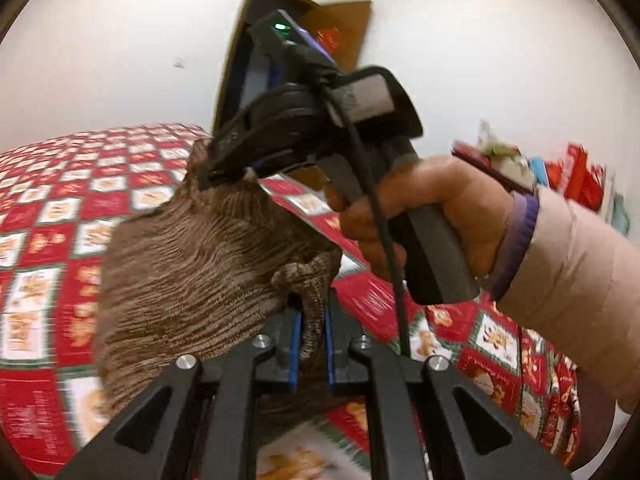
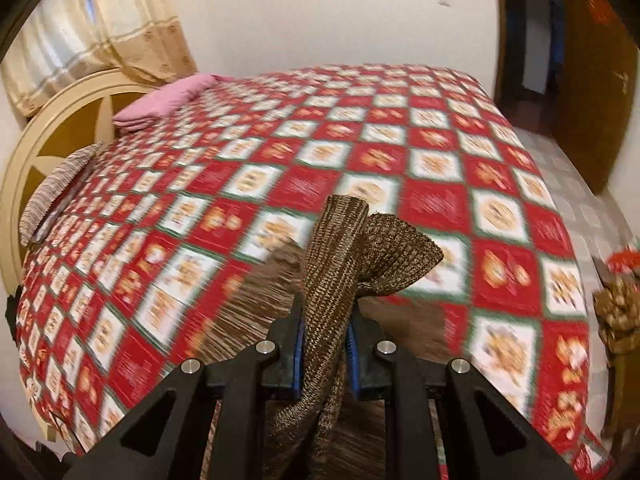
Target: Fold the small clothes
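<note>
Bed (image 2: 400,128) (red checked cover): pink folded cloth (image 2: 160,100), striped pillow (image 2: 56,184).

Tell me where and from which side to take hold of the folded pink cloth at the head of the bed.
Grip the pink cloth at its near, stacked edge, where the layers lie flush, and come in low from the foot of the bed over the red checked cover. The headboard stands close behind it, so that side looks blocked. Both tools, left and right, hold the brown knit garment.
</note>
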Available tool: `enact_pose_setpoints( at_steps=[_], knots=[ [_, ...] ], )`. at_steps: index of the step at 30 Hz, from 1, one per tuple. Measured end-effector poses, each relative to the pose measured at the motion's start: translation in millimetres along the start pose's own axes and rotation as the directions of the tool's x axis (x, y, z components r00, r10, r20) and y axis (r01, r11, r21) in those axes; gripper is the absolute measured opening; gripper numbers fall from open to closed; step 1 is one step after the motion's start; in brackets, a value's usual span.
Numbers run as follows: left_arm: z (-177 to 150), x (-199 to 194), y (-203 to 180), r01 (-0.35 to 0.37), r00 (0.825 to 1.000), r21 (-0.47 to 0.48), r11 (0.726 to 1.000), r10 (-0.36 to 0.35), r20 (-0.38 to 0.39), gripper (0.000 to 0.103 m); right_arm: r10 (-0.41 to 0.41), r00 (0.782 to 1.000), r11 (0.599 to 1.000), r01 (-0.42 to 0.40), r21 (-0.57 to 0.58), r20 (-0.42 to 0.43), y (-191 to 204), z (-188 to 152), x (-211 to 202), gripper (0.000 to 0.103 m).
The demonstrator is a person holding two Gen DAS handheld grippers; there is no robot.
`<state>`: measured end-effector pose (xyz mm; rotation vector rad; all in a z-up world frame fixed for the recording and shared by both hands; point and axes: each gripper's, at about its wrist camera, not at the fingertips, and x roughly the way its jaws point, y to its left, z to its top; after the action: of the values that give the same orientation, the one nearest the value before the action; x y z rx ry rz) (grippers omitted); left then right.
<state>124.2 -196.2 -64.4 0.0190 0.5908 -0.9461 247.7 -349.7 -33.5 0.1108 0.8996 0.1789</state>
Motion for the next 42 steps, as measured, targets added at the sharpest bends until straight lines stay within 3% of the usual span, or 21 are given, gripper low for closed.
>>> enact_pose_setpoints(
  at_steps=[2,4,6,7,8,10,13,15,17,20,21,23,27,29,31,32,33,35,38,40,42],
  knots=[
    [-5.3,23.8,-7.4,-0.037,0.997,0.024,0.999,0.039,-0.071,0.009,0.030,0.998,0.999,-0.028,0.041,-0.050,-21.2,-20.5,16.0,0.018],
    [-18.5,43.2,-12.2,-0.089,0.983,0.050,0.995,0.096,-0.160,0.010,-0.018,0.994,0.997,0.026,0.078,-0.110,-38.0,-44.5,35.9,0.019],
    [-27.8,44.2,-10.2,-0.088,0.975,0.046,0.995,0.095,-0.198,0.012,0.020,0.998,0.992,-0.012,0.127,-0.063,-50.7,-60.6,34.3,0.027],
    [-32.4,37.4,-8.2,-0.059,0.976,0.038,0.998,0.066,-0.208,0.016,0.042,0.999,0.981,-0.037,0.189,-0.026,-60.4,-68.2,25.8,0.036],
    [-35.3,28.9,-5.9,-0.033,0.977,0.035,0.999,0.040,-0.209,0.017,0.054,0.998,0.970,-0.049,0.237,-0.013,-67.2,-73.7,19.9,0.048],
    [-38.7,5.5,-0.9,0.021,0.980,0.040,0.999,-0.012,-0.201,0.023,0.080,0.997,0.940,-0.082,0.331,0.021,-83.0,-92.5,1.3,0.051],
    [-41.7,-29.0,17.2,0.039,0.986,0.006,0.999,-0.037,-0.160,0.040,-0.047,0.999,0.920,0.037,0.391,0.016,-92.2,-123.4,-30.9,0.051],
    [-41.8,-46.8,34.5,0.012,0.992,-0.035,0.999,-0.016,-0.125,0.041,-0.073,0.996,0.921,0.044,0.388,0.059,-86.7,-142.8,-55.3,0.051],
    [-44.2,-59.1,50.2,-0.045,0.995,-0.082,0.996,0.037,-0.096,0.041,-0.026,0.994,0.926,-0.017,0.377,0.107,-67.3,-162.6,-80.8,0.051],
    [-42.6,-58.8,76.0,-0.154,0.984,-0.150,0.977,0.137,-0.113,0.041,-0.025,0.987,0.952,-0.025,0.306,0.161,-28.6,-178.5,-102.9,0.051],
    [-39.8,-53.7,81.4,-0.191,0.978,-0.171,0.967,0.171,-0.122,0.041,-0.037,0.985,0.961,-0.010,0.275,0.167,-16.5,-179.5,-105.0,0.050],
    [-38.8,-50.7,93.1,-0.242,0.967,-0.210,0.947,0.218,-0.129,0.041,-0.063,0.985,0.976,0.027,0.218,0.162,6.6,-176.4,-103.1,0.019],
    [-37.5,-24.2,109.0,-0.337,0.935,-0.224,0.915,0.297,-0.191,0.041,-0.044,0.984,0.989,0.018,0.146,0.172,33.6,-168.0,-90.8,0.016],
    [-45.9,-11.7,102.9,-0.354,0.919,-0.177,0.918,0.306,-0.250,0.041,-0.032,0.991,0.992,0.016,0.124,0.127,38.1,-167.4,-76.4,0.016],
    [-52.8,-6.3,95.6,-0.364,0.912,-0.132,0.922,0.325,-0.250,0.046,-0.054,0.998,0.992,0.051,0.113,0.023,35.8,-173.6,-55.3,0.016],
    [-54.1,-10.4,92.0,-0.368,0.913,-0.122,0.922,0.334,-0.236,0.047,-0.105,0.994,0.988,0.109,0.111,-0.043,31.7,-182.7,-44.5,0.014],
    [-55.4,-12.2,91.7,-0.361,0.915,-0.123,0.924,0.325,-0.239,0.048,-0.101,0.994,0.986,0.106,0.125,-0.048,25.5,-191.5,-43.0,0.009],
    [-57.9,-16.1,94.1,-0.347,0.920,-0.130,0.929,0.310,-0.241,0.051,-0.041,0.999,0.978,0.043,0.204,-0.016,8.2,-201.2,-54.6,0.002],
    [-57.9,-24.3,95.1,-0.351,0.914,-0.099,0.931,0.317,-0.254,0.062,0.029,0.999,0.951,-0.022,0.308,-0.018,-8.2,-207.1,-66.8,0.000],
    [-51.4,-29.5,97.0,-0.330,0.917,-0.082,0.940,0.299,-0.264,0.062,-0.003,0.999,0.960,0.014,0.278,-0.041,-3.5,-202.4,-75.0,0.000],
    [-39.8,-37.5,101.4,-0.313,0.928,-0.087,0.946,0.286,-0.237,0.063,-0.102,0.995,0.972,0.101,0.211,-0.009,6.5,-190.4,-92.2,0.001]
  ],
)
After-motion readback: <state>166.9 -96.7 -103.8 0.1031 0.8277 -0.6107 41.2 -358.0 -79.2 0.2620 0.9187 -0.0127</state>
